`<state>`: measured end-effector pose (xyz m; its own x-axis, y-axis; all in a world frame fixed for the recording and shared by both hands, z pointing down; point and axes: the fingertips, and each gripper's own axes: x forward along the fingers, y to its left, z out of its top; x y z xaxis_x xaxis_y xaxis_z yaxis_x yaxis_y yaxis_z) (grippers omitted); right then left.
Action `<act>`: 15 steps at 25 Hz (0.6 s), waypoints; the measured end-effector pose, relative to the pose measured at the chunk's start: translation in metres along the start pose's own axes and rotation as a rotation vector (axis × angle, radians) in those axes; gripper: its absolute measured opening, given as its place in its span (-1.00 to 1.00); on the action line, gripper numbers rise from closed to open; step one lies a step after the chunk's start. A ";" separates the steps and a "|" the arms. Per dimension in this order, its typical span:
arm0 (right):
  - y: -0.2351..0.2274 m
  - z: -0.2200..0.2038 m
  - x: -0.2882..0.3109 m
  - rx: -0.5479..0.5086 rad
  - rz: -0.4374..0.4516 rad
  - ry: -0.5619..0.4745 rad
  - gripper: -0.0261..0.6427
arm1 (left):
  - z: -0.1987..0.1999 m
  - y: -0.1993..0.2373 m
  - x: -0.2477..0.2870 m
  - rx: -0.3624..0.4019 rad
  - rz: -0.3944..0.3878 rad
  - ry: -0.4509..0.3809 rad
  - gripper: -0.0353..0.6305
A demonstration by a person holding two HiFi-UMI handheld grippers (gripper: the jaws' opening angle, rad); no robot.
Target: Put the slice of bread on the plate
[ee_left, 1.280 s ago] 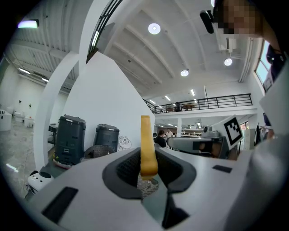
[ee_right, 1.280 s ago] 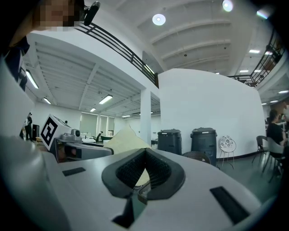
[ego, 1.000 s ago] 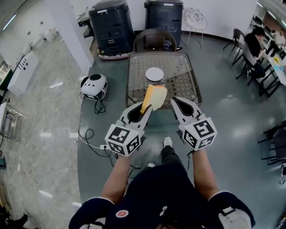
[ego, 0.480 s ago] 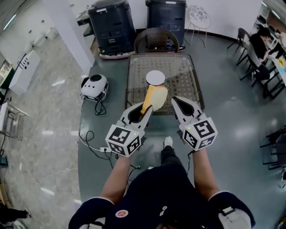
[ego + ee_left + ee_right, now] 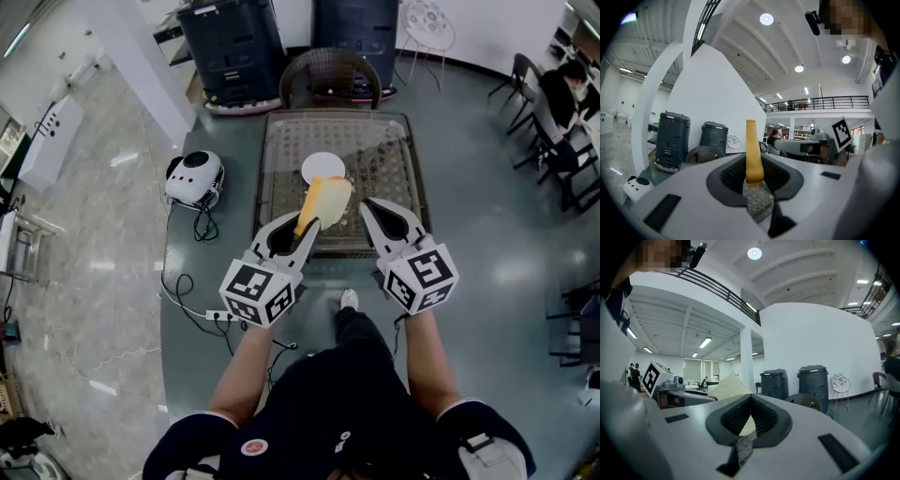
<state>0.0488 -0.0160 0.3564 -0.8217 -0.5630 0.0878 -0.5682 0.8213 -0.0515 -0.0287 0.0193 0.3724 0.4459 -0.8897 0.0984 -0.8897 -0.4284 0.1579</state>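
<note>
A pale slice of bread (image 5: 327,199) with a yellow crust stands on edge in my left gripper (image 5: 307,228), which is shut on its lower end. In the left gripper view the slice (image 5: 751,150) rises edge-on from between the jaws (image 5: 754,180). A round white plate (image 5: 321,165) lies on the wicker table (image 5: 389,155), just beyond the bread's top. My right gripper (image 5: 375,214) hovers beside the left, over the table's near edge, shut with nothing in it. The right gripper view shows its closed jaws (image 5: 751,399) and the bread (image 5: 727,387) off to the left.
A wicker chair (image 5: 330,80) stands behind the table, with two dark bins (image 5: 230,42) behind it. A white round device (image 5: 194,178) and cables (image 5: 187,291) lie on the floor at left. Dark chairs (image 5: 544,141) stand at right.
The table and plate have drawn nearer; both grippers now reach over the table's near edge. The bread's top now overlaps the plate's near rim. Both grips are unchanged.
</note>
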 end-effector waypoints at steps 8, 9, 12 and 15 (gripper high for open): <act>-0.060 0.001 0.042 0.032 0.049 0.011 -0.90 | 0.010 0.028 0.063 -0.005 0.040 0.019 -0.62; -0.067 0.002 0.047 0.035 0.057 0.011 -0.90 | 0.011 0.031 0.070 -0.006 0.046 0.022 -0.62; -0.087 0.005 0.061 0.041 0.079 0.013 -0.90 | 0.014 0.040 0.090 -0.014 0.067 0.028 -0.62; -0.105 0.008 0.073 0.045 0.101 0.015 -0.90 | 0.019 0.049 0.106 -0.022 0.094 0.027 -0.62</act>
<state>0.0477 -0.1442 0.3602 -0.8744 -0.4759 0.0948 -0.4842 0.8686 -0.1055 -0.0265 -0.0991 0.3722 0.3630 -0.9212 0.1402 -0.9256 -0.3390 0.1684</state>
